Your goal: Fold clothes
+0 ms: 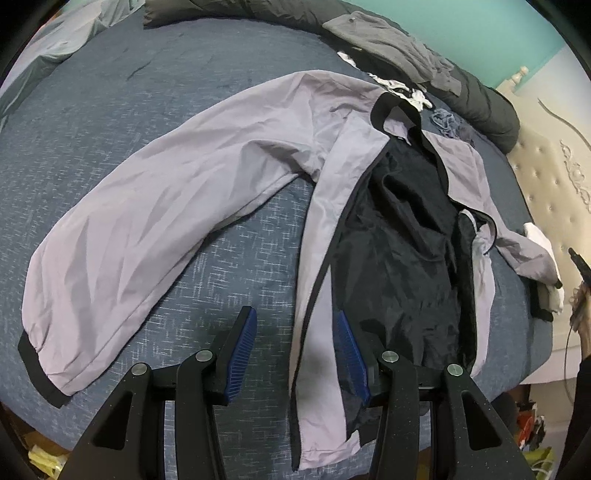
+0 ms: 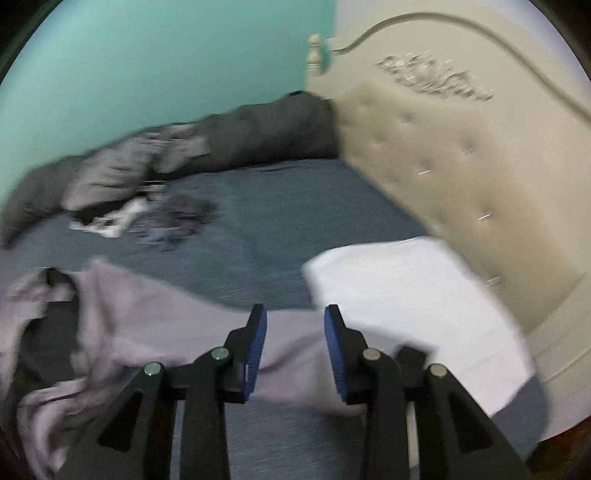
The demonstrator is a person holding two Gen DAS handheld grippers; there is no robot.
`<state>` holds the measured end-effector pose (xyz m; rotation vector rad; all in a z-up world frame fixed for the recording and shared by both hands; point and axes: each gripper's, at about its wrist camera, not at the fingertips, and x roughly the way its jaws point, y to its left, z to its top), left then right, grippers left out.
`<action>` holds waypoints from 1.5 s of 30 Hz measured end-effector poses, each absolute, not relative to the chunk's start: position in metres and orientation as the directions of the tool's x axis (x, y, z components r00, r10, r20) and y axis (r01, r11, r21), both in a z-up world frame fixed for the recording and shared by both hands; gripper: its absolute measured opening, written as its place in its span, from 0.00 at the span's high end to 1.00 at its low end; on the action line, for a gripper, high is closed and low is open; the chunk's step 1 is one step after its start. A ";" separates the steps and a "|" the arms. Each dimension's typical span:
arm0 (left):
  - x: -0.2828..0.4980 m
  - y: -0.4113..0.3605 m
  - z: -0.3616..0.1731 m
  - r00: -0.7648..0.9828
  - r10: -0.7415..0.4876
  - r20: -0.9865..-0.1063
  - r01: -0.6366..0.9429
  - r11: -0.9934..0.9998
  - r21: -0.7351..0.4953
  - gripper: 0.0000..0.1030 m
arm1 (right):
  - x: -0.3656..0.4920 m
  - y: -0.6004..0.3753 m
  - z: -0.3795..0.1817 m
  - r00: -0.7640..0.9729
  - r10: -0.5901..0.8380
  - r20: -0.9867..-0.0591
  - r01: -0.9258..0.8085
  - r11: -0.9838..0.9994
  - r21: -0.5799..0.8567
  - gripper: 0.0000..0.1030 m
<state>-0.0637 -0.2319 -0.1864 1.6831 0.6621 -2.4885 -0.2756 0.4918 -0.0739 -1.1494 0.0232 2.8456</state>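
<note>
- Left gripper (image 1: 295, 350) poised low over the bed (image 1: 110, 122), fingers (image 1: 242, 350) spread wide, holding nothing; front edge of the jacket (image 1: 207, 177) lying between them.
- Right gripper (image 2: 295, 350) likewise above the bed, fingers (image 2: 255, 350) well apart and empty, a lilac stretch of the jacket (image 2: 155, 314) beneath them.
- Jacket spread open on the blue bed cover, black lining (image 1: 402, 236) facing up, one sleeve (image 1: 122, 254) stretched out away from the headboard (image 1: 554, 173), its black cuff (image 1: 37, 369) near the bed's edge.
- Other sleeve crumpled on the headboard side, partly over a white item (image 1: 543, 240).
- Dark grey bedding (image 1: 484, 107) rolled along the far side of the bed up to the headboard, a grey garment (image 1: 391, 44) lying on it; small black-and-white and bluish pieces (image 1: 402, 92) just beyond the jacket's collar.
- Teal wall (image 1: 480, 26) behind the bedding.
- Left view sharp, taking in the whole jacket and clutter on the floor (image 1: 40, 458) below the bed.
- Right view blurred; shows the white item (image 2: 417, 295) as a large flat pale shape against the headboard (image 2: 443, 166), just beside the right finger; what it is, impossible to tell.
- Dark object (image 1: 580, 266) at the right edge of the left view, too cropped to identify.
</note>
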 end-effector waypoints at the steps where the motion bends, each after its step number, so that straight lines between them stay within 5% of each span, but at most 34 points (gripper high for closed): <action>1: -0.063 -0.230 -0.186 -0.402 0.190 -0.896 0.286 -0.903 -0.320 0.52 | -0.271 0.480 -0.079 -0.705 0.030 -0.708 -0.043 -0.999 0.001 0.68; 6: -0.056 -0.219 -0.176 -0.424 0.208 -0.882 0.266 -0.902 -0.340 0.51 | -0.255 0.406 -0.127 -0.569 -0.143 -0.810 0.141 -0.987 0.075 0.67; 10: -0.047 -0.212 -0.166 -0.442 0.202 -0.874 0.247 -0.909 -0.335 0.49 | -0.234 0.340 -0.170 -0.419 -0.262 -0.869 0.258 -0.952 0.163 0.47; 28: -0.012 -0.219 -0.154 -0.471 0.206 -0.858 0.243 -0.904 -0.351 0.48 | -0.166 0.189 -0.246 -0.144 -0.395 -0.907 0.539 -0.800 0.263 0.35; 30: -0.009 -0.222 -0.156 -0.471 0.207 -0.857 0.250 -0.901 -0.355 0.48 | -0.164 0.193 -0.242 -0.148 -0.403 -0.903 0.540 -0.798 0.268 0.52; 31: -0.008 -0.223 -0.157 -0.469 0.210 -0.858 0.253 -0.899 -0.358 0.48 | -0.164 0.194 -0.240 -0.150 -0.407 -0.901 0.540 -0.797 0.270 0.73; 34: -0.005 -0.226 -0.159 -0.467 0.210 -0.859 0.262 -0.895 -0.361 0.48 | -0.162 0.200 -0.233 -0.156 -0.419 -0.894 0.541 -0.794 0.278 0.92; 45: -0.003 -0.232 -0.158 -0.483 0.205 -0.851 0.268 -0.891 -0.367 0.48 | -0.146 0.255 -0.196 -0.185 -0.436 -0.881 0.486 -0.820 0.303 0.96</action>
